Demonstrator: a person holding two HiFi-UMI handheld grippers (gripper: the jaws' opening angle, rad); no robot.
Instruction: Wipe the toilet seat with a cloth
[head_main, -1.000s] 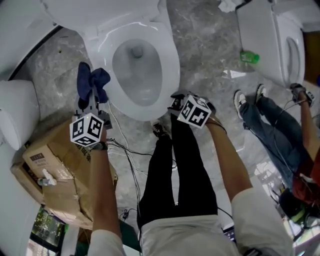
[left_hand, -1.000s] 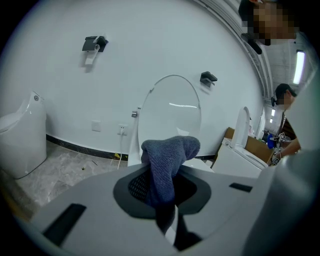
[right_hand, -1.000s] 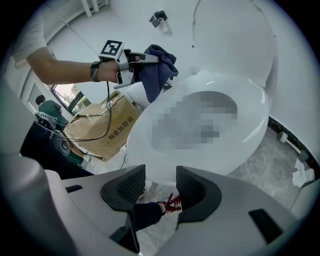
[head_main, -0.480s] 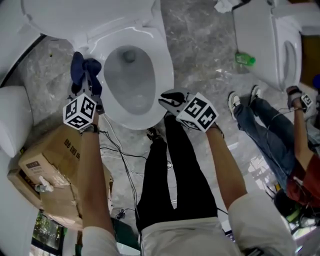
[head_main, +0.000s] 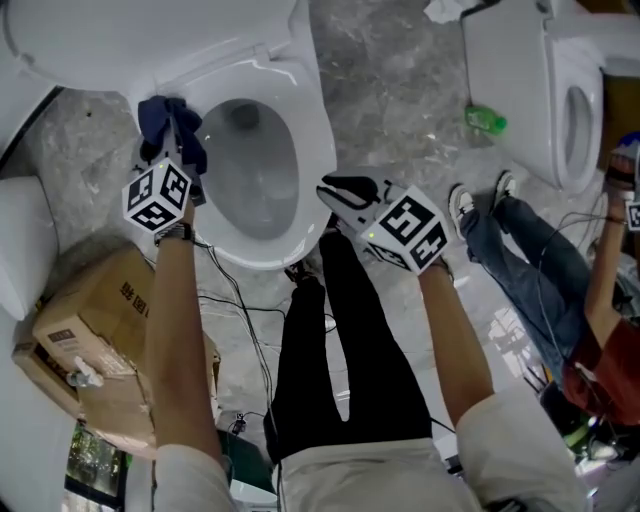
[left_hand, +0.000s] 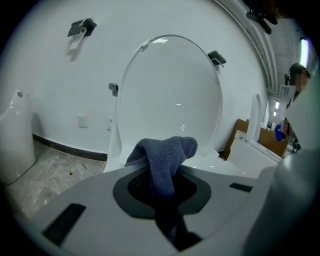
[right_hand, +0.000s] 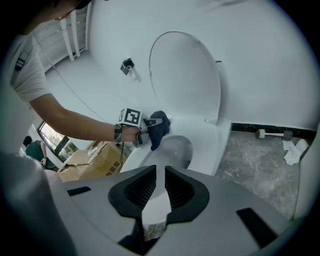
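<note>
A white toilet with its seat (head_main: 318, 130) down and its lid (left_hand: 170, 95) raised fills the upper left of the head view. My left gripper (head_main: 180, 145) is shut on a dark blue cloth (head_main: 165, 118), which rests at the seat's left rear rim. The cloth (left_hand: 167, 150) bunches up out of the jaws in the left gripper view. Beside the seat's right front edge is my right gripper (head_main: 345, 192). Its jaws (right_hand: 160, 187) have just been closing; a narrow gap is left with nothing in it.
A cardboard box (head_main: 90, 320) lies on the marble floor at the left, with cables (head_main: 240, 300) beside it. A second toilet (head_main: 540, 80) and a green bottle (head_main: 485, 120) are at the upper right. Another person (head_main: 540, 270) sits there. My black-trousered legs (head_main: 340, 340) stand before the bowl.
The left gripper has carried the cloth from beside the seat's left front rim toward its left rear. The right gripper has drawn slightly away from the seat's front edge.
</note>
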